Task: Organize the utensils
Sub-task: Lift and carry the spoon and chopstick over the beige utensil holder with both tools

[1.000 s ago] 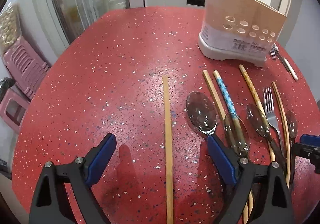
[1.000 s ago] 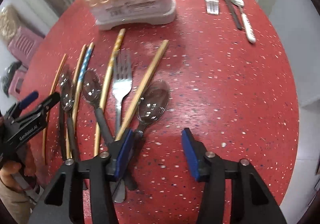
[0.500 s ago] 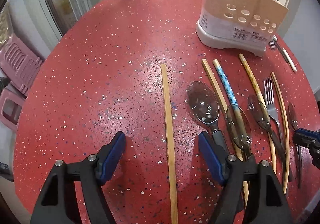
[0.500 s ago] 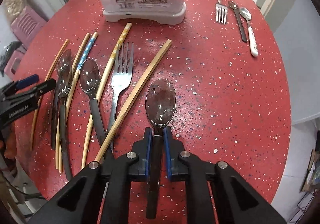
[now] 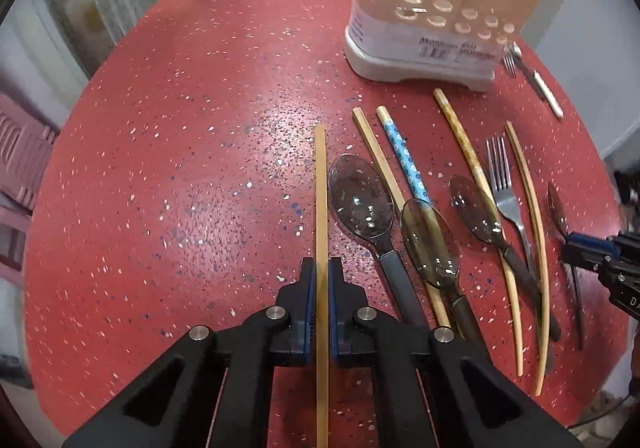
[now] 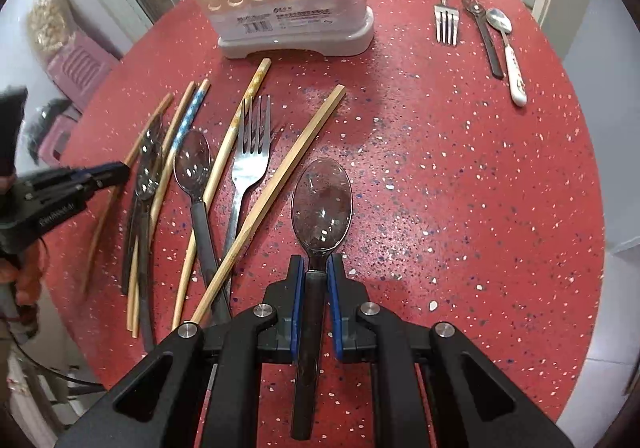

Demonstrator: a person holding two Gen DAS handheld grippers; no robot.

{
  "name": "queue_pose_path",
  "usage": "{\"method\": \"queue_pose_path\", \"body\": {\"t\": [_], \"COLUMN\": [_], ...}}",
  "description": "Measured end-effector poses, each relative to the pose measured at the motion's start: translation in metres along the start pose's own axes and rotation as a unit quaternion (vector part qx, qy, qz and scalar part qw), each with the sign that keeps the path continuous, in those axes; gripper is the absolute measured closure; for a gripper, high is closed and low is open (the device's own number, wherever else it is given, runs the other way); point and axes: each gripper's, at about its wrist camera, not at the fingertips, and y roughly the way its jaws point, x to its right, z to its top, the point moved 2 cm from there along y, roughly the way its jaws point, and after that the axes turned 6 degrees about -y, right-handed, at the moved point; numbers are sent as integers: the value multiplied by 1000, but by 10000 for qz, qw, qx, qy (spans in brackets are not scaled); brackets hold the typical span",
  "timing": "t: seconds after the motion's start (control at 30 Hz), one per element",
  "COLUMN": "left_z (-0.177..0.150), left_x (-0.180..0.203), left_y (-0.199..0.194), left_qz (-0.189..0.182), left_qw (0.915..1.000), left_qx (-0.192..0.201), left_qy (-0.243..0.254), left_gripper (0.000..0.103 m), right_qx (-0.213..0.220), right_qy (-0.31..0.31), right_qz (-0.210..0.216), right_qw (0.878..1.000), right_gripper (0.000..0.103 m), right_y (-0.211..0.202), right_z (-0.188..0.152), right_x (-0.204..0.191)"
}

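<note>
The red speckled table (image 5: 168,151) has forks, spoons and sticks lying on it. The holder with holes (image 5: 432,27) stands at the far side. My left gripper (image 5: 321,280) is clamped on a plain chopstick (image 5: 321,183). My right gripper (image 6: 316,276) is clamped on the dark handle of a clear spoon (image 6: 322,199). Both long things point away from me, toward the holder. From my left gripper it sits far and to the right; from my right gripper, far and a bit left.

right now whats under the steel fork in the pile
In the right wrist view the fork lies mostly on the red table. Its handle runs under a plain chopstick and beside a dark spoon handle; its end is hidden.
</note>
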Motion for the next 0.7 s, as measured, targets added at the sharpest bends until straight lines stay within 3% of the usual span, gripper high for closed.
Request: {"method": "queue_pose_path", "body": {"t": [0.3, 0.57, 0.7], "left_z": [-18, 0, 19], "left_x": [-6, 3, 12], "left_y": [-43, -102, -131], "left_qz": [-529, -988, -1162], "left_qw": [9924, 9768, 9664], "left_qx": [945, 1762, 2174], "left_qy": [-583, -712, -725], "left_gripper": [72, 72, 72], "right_qx": [664, 1447, 1770], "right_qy": [158, 102, 15], "right_qz": [595, 1005, 1010], "right_qw": [9959, 9843, 9790], "right_gripper": [90, 90, 90], "right_y": [-34, -75, -98], "right_z": [4, 28, 48], "right_x": [22, 16, 14]}}
